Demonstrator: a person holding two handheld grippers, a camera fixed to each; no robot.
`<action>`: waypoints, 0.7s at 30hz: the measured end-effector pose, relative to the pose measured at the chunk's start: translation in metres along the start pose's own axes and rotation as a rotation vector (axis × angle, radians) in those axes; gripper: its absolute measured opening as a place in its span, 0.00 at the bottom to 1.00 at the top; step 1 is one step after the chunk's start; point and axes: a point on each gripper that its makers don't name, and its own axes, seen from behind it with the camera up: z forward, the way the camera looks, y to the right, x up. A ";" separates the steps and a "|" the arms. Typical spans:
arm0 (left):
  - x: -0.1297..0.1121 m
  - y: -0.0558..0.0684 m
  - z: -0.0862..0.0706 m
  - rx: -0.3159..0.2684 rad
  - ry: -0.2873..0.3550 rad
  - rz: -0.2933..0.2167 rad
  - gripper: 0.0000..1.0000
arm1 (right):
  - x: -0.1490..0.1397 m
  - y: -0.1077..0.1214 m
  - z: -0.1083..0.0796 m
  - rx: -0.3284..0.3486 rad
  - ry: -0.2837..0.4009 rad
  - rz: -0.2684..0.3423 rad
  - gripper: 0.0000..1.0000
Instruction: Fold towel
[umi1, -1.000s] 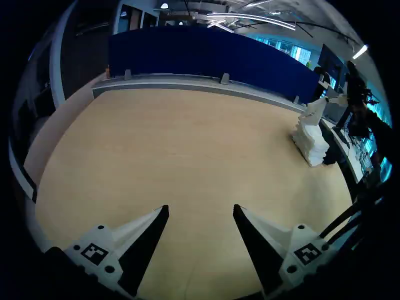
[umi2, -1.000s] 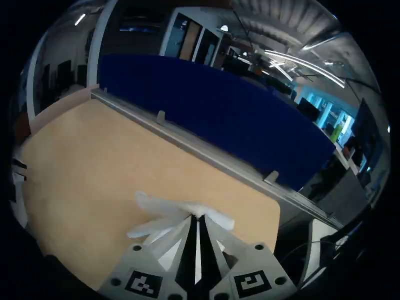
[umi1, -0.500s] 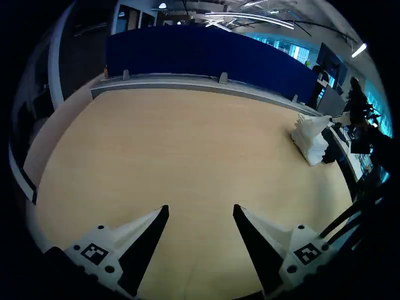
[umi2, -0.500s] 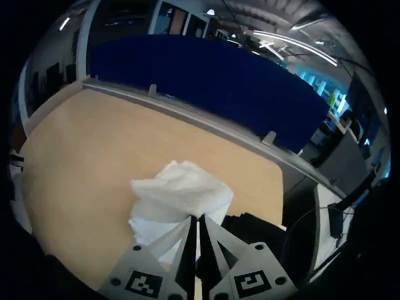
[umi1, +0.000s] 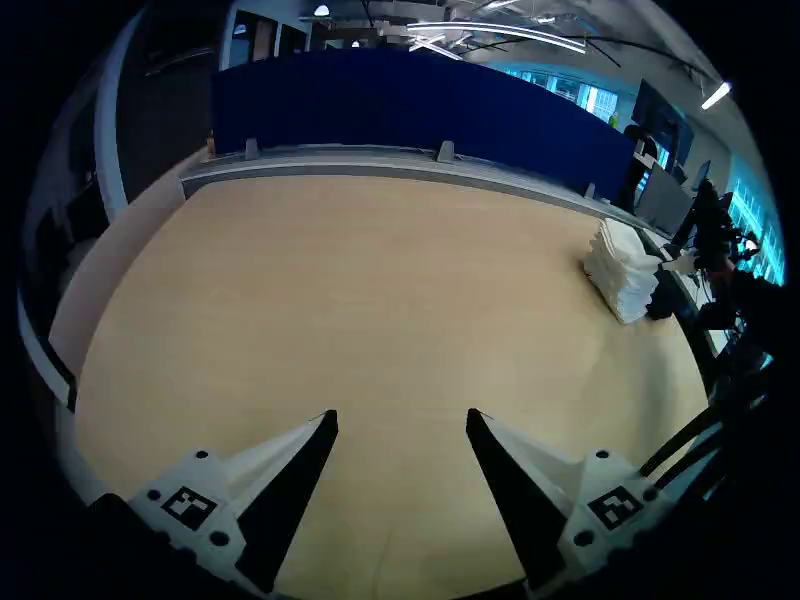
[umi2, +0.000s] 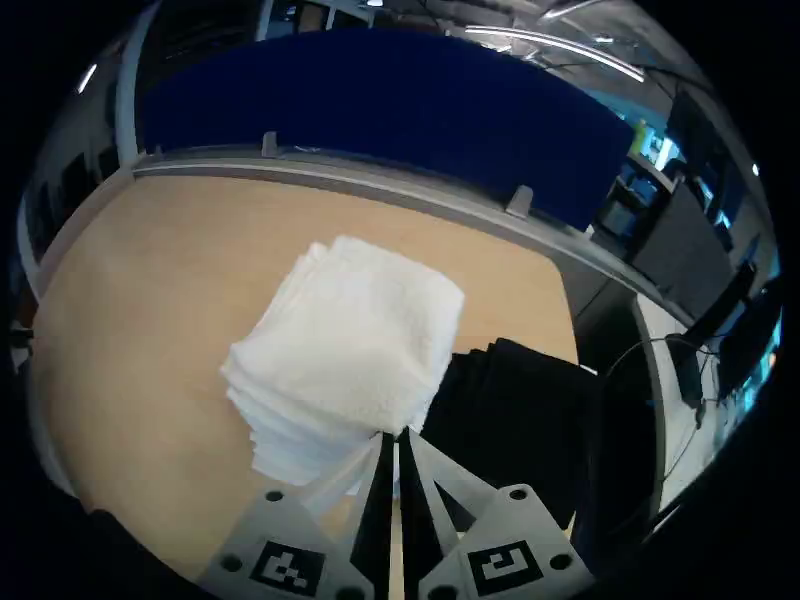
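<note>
Left gripper (umi1: 400, 415) is held low over the near edge of the light wood table (umi1: 350, 280), its fingers spread wide with bare tabletop seen between them and nothing gripped. In the left gripper view the stack of folded white towels (umi1: 622, 280) is seen at the table's far right edge, well apart from this gripper. A blue partition (umi1: 400, 100) is set along the table's far edge behind a grey rail (umi1: 400, 168). In the right gripper view the right gripper (umi2: 395, 435) is closed to a thin slit, its tips set against the near corner of the towel stack (umi2: 345, 345). Whether cloth is pinched between the fingers cannot be told. The stack is made of several squared layers, with the top towel lying flat and roughly aligned with those under it. A black layered pile (umi2: 520, 400) is seen just beside the stack at the table's right edge, touching or nearly touching it. Office furniture is noted beyond the table, too dim to be identified.
</note>
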 end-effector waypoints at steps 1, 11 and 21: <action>0.000 0.000 0.000 0.000 0.000 0.001 0.95 | -0.003 0.001 0.002 -0.005 -0.005 0.005 0.03; -0.003 0.005 0.001 0.000 -0.004 0.013 0.95 | -0.034 0.005 0.019 -0.041 -0.057 0.066 0.03; -0.001 0.007 0.003 -0.003 -0.006 0.020 0.95 | -0.035 0.003 0.019 -0.040 -0.044 0.078 0.07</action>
